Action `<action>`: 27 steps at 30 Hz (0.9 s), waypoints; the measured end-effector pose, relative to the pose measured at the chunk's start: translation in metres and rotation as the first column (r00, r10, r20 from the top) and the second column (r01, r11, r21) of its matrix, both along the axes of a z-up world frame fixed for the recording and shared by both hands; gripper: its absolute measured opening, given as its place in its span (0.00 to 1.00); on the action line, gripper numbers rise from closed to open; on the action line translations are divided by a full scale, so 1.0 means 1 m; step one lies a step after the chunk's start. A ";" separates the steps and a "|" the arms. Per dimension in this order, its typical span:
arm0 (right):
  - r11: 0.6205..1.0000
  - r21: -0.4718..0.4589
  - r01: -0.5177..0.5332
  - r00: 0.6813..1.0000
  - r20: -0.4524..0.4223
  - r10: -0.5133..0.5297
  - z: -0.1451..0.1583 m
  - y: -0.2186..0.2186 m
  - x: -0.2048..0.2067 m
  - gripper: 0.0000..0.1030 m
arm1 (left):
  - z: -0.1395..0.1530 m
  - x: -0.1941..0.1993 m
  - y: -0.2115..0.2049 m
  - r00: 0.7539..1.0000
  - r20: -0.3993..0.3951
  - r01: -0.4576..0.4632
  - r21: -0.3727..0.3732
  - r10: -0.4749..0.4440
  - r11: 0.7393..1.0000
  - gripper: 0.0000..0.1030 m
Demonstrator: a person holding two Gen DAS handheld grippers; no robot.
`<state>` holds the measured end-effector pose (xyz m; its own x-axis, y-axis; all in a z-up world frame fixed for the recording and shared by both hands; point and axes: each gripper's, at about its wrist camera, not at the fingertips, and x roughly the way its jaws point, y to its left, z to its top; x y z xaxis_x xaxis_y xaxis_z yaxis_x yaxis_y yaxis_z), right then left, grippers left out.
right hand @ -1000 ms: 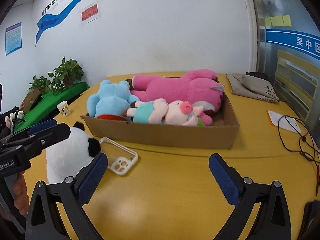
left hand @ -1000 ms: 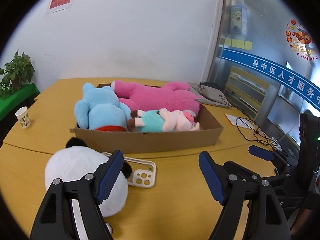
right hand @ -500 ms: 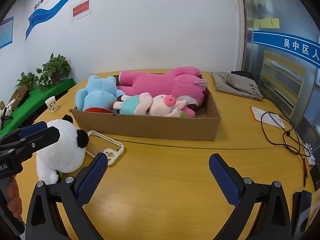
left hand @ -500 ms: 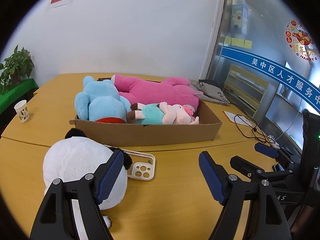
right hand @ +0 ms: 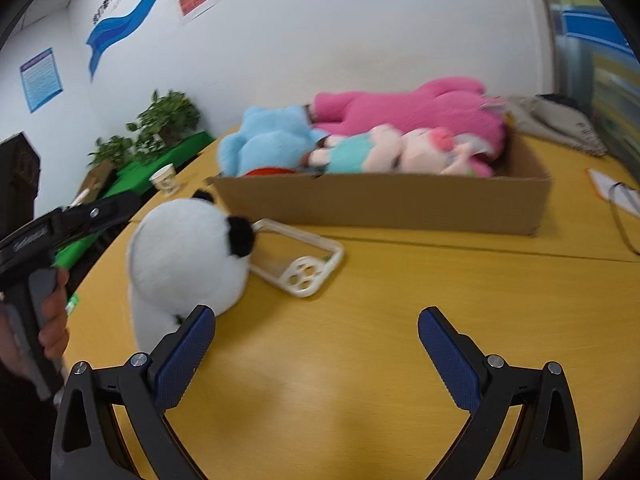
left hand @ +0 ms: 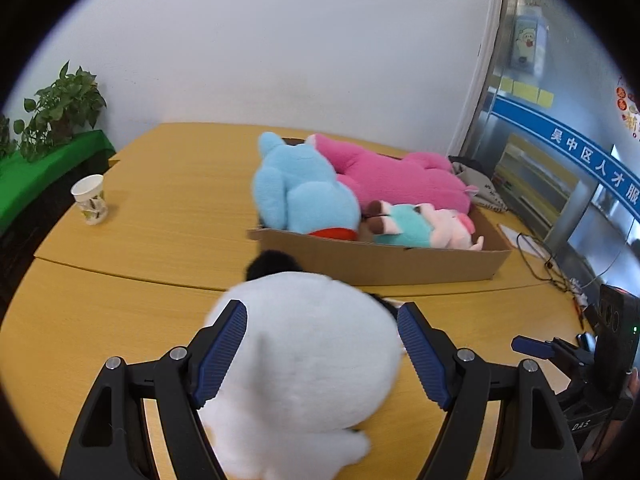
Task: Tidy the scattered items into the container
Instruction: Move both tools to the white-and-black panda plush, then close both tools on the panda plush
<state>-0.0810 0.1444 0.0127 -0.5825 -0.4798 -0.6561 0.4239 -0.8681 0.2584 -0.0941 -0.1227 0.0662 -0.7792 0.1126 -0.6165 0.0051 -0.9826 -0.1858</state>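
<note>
Panda [left hand: 304, 344] on counter [left hand: 168, 208] between left gripper [left hand: 322, 350] jaws, spread wide, not clamping, right gripper [right hand: 316, 354] jaws released over bare counter, box [left hand: 384, 260] behind panda

On the bench [right hand: 360, 320], the panda plush [right hand: 188, 260] lies before the cardboard box's [right hand: 380, 208] left end, a phone case [right hand: 298, 258] touching its right side. Three plush toys [right hand: 360, 140] lie in the box. A paper cup [left hand: 90, 200] stands far left.
</note>
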 end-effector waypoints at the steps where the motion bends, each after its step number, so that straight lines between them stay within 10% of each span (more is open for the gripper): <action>1: 1.000 -0.011 -0.018 1.000 0.015 0.019 -0.003 -0.006 -0.001 1.00 | -0.001 0.000 -0.006 1.000 0.006 0.009 0.000 -0.009 1.000 0.76; 10: 0.980 -0.127 -0.151 0.984 0.072 0.161 -0.018 -0.057 -0.013 1.00 | -0.039 -0.026 -0.052 0.992 0.087 0.077 0.100 -0.086 0.992 0.76; 16: 0.946 -0.282 -0.159 0.966 0.154 0.209 -0.038 -0.088 -0.037 1.00 | -0.062 -0.055 -0.067 0.947 0.113 0.259 0.288 -0.301 0.922 0.85; 27: 0.926 -0.333 -0.175 0.943 0.212 0.255 -0.067 -0.113 -0.054 0.88 | -0.065 -0.051 -0.036 0.921 0.089 0.355 0.206 -0.379 0.912 0.77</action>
